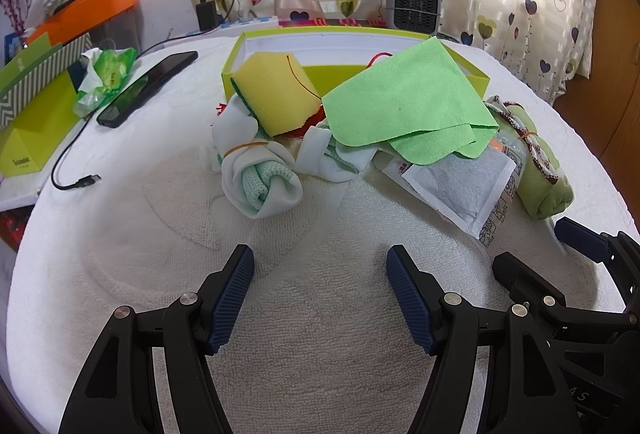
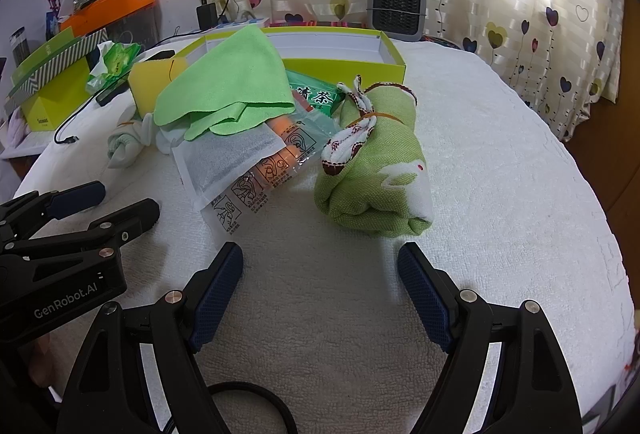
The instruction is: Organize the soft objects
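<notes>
A pile of soft things lies on the white towel (image 1: 320,314) in front of an open lime-green box (image 1: 256,45). In it are a yellow sponge (image 1: 272,93), a bright green cloth (image 1: 408,101), a rolled white and mint towel (image 1: 260,177), a white sachet (image 1: 464,181) and a rolled green towel (image 2: 380,169) tied with a band. My left gripper (image 1: 320,262) is open and empty, short of the pile. My right gripper (image 2: 320,258) is open and empty, just short of the rolled green towel. It also shows in the left wrist view (image 1: 540,250).
A black phone (image 1: 148,89) and a USB cable (image 1: 76,177) lie at the left. Green boxes (image 1: 36,121) and a tissue pack (image 1: 104,73) stand beside them. A small grey fan (image 1: 416,7) stands behind the box by the curtain. A printed plastic packet (image 2: 260,181) lies under the sachet.
</notes>
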